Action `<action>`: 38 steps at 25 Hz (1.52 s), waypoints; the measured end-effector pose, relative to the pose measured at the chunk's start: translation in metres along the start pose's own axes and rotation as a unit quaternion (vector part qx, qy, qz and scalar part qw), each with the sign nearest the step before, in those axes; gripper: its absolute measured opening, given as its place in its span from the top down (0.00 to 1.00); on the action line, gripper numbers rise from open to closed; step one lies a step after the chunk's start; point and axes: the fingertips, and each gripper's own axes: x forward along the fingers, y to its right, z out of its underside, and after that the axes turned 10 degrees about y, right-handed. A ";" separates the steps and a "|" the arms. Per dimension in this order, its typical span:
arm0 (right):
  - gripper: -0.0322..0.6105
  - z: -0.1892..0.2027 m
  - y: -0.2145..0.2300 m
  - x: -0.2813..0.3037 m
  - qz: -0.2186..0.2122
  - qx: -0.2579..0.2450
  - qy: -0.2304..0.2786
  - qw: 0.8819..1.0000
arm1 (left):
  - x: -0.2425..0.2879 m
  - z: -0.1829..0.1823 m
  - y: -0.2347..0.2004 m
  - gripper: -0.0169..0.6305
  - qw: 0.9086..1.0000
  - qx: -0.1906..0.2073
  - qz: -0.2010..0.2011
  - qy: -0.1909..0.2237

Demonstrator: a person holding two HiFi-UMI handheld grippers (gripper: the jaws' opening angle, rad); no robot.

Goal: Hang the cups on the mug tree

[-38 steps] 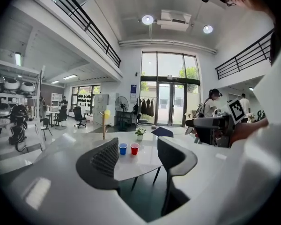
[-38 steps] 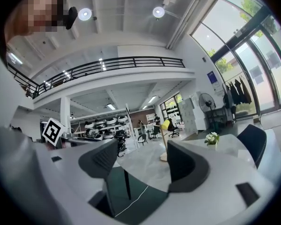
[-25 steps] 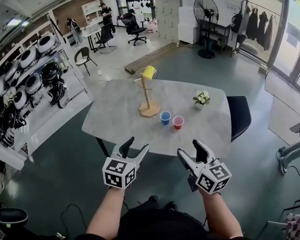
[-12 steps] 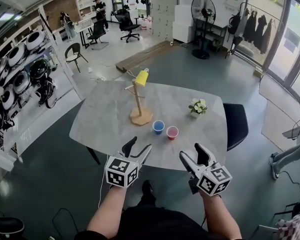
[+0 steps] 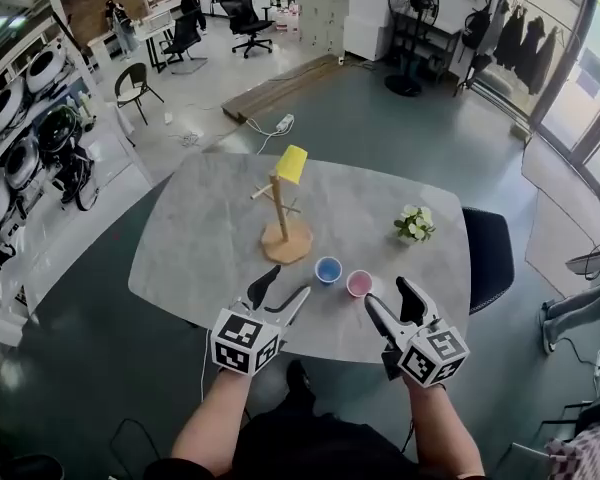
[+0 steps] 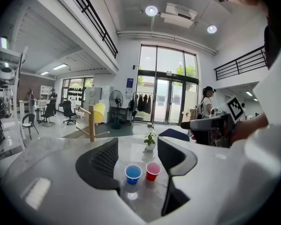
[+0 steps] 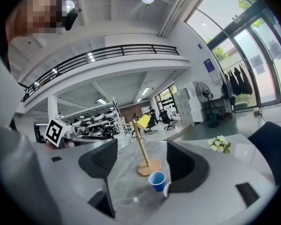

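My left gripper [image 5: 283,288] and right gripper [image 5: 390,296] are both wide open and empty. The blue cup [image 5: 328,269] and red cup [image 5: 359,283] stand on the table [image 5: 200,238], just beside the mug tree [image 5: 283,230]. They seem light and thin, so I would pinch the rim gently.

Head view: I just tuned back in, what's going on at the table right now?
A person holds the left gripper and right gripper over the near edge of the table, both open and empty. A yellow cup already hangs on the mug tree. The blue cup and red cup stand upright side by side near the tree's base, and neither is touched.
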 end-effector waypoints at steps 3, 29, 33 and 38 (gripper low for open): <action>0.48 -0.002 0.002 0.026 0.001 -0.013 0.000 1.000 | 0.012 0.003 -0.022 0.56 1.000 -0.008 0.009 -0.001; 0.45 0.080 0.047 0.045 -0.028 -0.023 -0.074 0.997 | 0.071 0.038 -0.034 0.57 0.999 -0.043 0.006 -0.023; 0.42 0.105 0.047 0.044 -0.044 -0.054 -0.101 0.992 | 0.077 0.054 -0.038 0.57 0.998 -0.052 0.002 -0.027; 0.41 0.139 0.068 0.046 -0.016 -0.039 -0.117 0.992 | 0.087 0.084 -0.042 0.57 0.997 -0.072 0.000 -0.040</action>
